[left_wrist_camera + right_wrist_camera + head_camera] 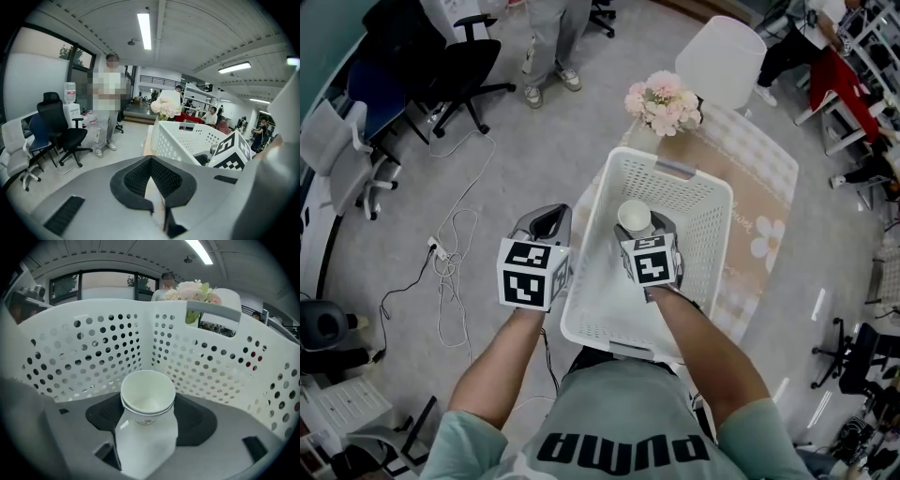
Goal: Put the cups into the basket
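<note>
Within the basket (712,234) walls, the right gripper (645,232) clamps an upright paper cup (634,217). The left gripper (546,223), just outside, is closed on nothing. The cup looks light and crushable, so hold its wall gently, below the rim.

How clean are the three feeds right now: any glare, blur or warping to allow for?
Head view: evenly lit, sharp, no glare on the basket. Left gripper view: fisheye-bent, dark corners, ceiling light blown out. Right gripper view: cups sharp, basket walls bowed.

Pale green T-shirt (623,417), black-white marker cubes (532,274)
</note>
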Available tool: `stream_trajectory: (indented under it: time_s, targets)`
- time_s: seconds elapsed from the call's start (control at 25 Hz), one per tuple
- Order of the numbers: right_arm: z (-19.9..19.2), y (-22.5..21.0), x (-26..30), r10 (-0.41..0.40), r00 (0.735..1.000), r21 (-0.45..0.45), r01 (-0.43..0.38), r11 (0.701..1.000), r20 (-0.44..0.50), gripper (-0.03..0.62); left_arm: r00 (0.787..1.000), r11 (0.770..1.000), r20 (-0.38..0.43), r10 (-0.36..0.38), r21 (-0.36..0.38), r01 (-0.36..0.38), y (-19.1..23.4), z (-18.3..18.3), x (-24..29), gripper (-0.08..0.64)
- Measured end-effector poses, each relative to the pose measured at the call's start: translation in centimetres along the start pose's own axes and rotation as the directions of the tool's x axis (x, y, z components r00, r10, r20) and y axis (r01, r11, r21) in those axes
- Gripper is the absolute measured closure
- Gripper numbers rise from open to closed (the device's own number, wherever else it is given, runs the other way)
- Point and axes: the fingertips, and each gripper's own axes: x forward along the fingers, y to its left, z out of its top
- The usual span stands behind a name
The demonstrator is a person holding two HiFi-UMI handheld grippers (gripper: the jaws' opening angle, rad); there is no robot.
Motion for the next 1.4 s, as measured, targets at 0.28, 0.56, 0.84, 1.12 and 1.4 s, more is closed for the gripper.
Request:
stream_trajectory:
  time_s: [0.28, 0.56, 0.84, 1.12, 1.4]
  targets:
    - [-0.9, 0.1, 0.5, 0.011, 0.999, 0.009, -0.011, 1.000, -0.031, 0.258, 1.000, 1.000, -0.004, -0.011, -0.007, 0.011, -0.2, -0.5, 0.5, 0.558]
    - [-1.8, 0.7, 0.2, 0.032, 0.997, 0.014, -0.031, 0.999, -0.066, 0.256, 1.000, 1.000, 0.003, -0.012, -0.002, 0.012, -0.3, -0.4, 0.3, 0.558]
    - [-0.9, 1.3, -1.2, 0.055, 0.998, 0.014, -0.055, 0.998, -0.036, 0.249, 1.000, 1.000, 0.020, -0.001, 0.004, 0.001, -0.4, 0.1, -0.8, 0.558]
    - [0.3, 1.4, -3.4, 0.054, 0.998, 0.032, -0.055, 0.998, 0.022, 0.247, 0.999, 1.000, 0.038, 0.004, 0.025, -0.005, -1.4, 0.5, -2.1, 0.558]
    - [4.0, 2.4, -7.6, 0.095, 0.984, 0.035, -0.101, 0.994, 0.152, 0.249, 0.997, 0.999, 0.065, 0.029, 0.040, -0.031, -2.4, 1.2, -4.1, 0.558]
